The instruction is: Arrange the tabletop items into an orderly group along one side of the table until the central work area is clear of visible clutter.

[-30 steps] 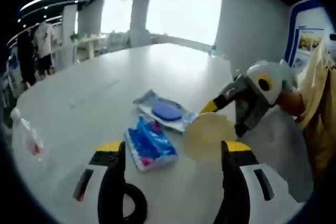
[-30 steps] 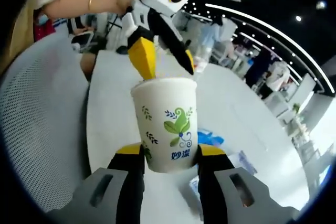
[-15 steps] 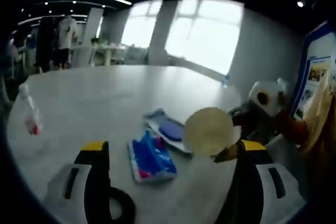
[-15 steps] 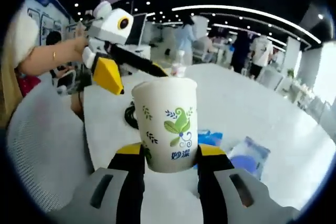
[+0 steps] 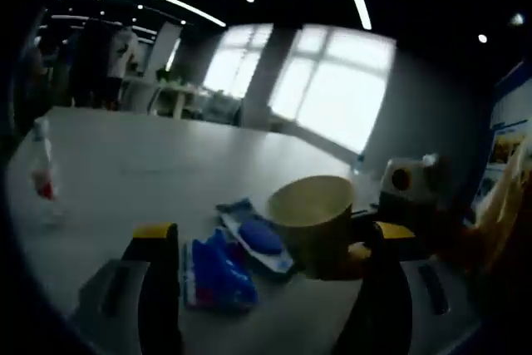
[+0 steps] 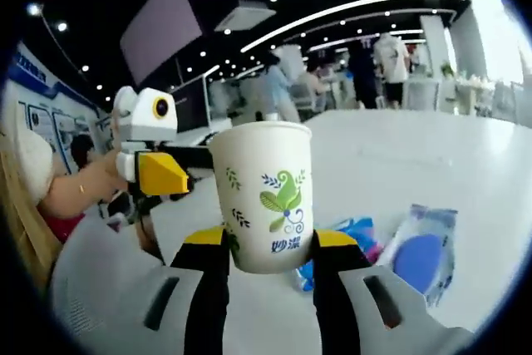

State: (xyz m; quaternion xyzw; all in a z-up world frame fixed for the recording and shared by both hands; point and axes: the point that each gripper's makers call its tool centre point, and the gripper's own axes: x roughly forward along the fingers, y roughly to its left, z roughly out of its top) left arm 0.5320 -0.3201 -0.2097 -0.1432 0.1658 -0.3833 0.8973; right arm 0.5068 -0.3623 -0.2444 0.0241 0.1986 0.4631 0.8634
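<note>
Both hands have swung round over the last second: the paper cup (image 6: 264,197) sits exactly as it did between the right gripper (image 6: 268,247) jaws, clamped at its lower half and upright, but the room behind it has turned from a chair and table edge to the open white table (image 6: 391,160). Seen from the left gripper (image 5: 264,243), the cup (image 5: 314,222) has rolled from showing a flat pale disc to showing its open mouth and side wall, carried clear of the surface just ahead and right of those jaws. That left tool is spread wide with nothing between its jaws; it also appears to the left of the cup in the right gripper view (image 6: 162,174), level with its rim. Ahead of the left jaws lie the blue packet (image 5: 218,272) and, just beyond it, the clear pouch with a blue pad (image 5: 256,237); a small bottle (image 5: 41,170) stands far off to the left. Judging by this, the cup is in transit and not yet set down; packet and pouch lie loose mid-table, so grouping remains.
</note>
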